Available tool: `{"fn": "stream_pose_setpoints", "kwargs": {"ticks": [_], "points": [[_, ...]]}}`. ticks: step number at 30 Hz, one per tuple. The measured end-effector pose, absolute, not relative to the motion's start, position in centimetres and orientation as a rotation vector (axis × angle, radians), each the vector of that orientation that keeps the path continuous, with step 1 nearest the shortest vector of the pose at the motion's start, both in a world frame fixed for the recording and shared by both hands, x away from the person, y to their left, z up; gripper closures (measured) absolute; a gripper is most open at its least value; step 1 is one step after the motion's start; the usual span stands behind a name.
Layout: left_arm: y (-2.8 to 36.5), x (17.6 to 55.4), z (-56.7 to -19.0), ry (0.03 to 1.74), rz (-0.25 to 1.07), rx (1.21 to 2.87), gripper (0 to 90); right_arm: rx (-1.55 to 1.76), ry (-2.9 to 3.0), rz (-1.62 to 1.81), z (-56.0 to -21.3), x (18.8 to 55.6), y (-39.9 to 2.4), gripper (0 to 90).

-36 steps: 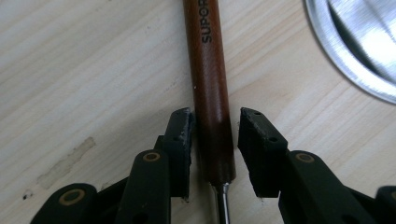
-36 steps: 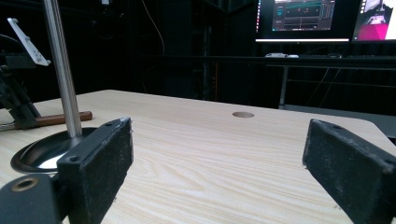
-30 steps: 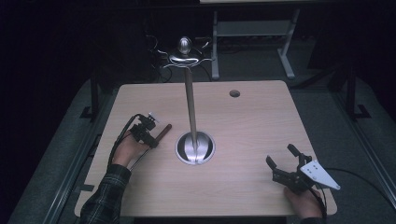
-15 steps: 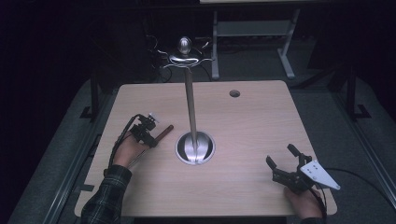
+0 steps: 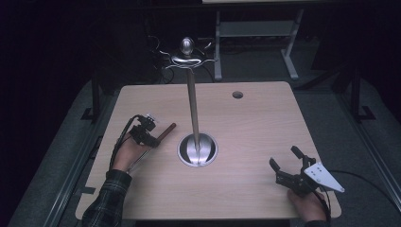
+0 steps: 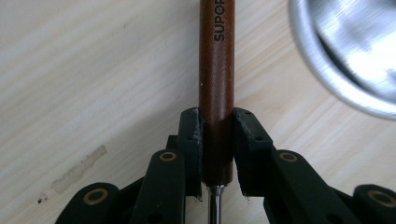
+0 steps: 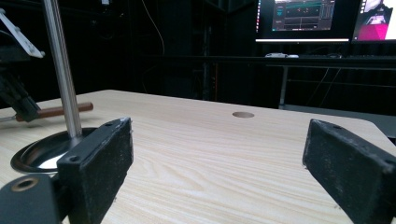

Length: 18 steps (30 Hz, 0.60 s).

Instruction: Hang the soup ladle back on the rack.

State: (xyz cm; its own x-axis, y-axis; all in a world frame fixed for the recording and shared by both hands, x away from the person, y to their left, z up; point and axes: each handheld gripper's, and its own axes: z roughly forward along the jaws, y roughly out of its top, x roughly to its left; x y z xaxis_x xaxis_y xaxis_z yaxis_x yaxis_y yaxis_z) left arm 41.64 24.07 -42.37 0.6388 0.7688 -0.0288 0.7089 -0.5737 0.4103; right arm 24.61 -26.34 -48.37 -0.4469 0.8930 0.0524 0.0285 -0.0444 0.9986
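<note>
Left gripper (image 6: 217, 154) clamped on brown handle (image 6: 216, 70), long axis level, free end toward steel stand base (image 5: 197, 150), right gripper (image 5: 285, 165) jaws apart

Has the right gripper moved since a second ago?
No. In the high view the right gripper sits at the same spot near the table's front right corner, just as far from the stand's round base, jaws open.

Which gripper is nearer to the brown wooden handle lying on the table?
Left. The left gripper has its jaws closed on the wooden handle, beside the steel stand's base. The right gripper sits open near the table's opposite front corner, well away from it.
</note>
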Motion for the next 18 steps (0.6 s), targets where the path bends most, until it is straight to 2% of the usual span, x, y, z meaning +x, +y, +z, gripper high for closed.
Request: {"fn": "stream_pose_setpoints", "kwargs": {"ticks": [18], "points": [[25.8,38.6,-38.0,1.023,0.299,2.267,74.3,1.000,1.536,1.577,-48.4,24.6,-26.4,7.9]]}}
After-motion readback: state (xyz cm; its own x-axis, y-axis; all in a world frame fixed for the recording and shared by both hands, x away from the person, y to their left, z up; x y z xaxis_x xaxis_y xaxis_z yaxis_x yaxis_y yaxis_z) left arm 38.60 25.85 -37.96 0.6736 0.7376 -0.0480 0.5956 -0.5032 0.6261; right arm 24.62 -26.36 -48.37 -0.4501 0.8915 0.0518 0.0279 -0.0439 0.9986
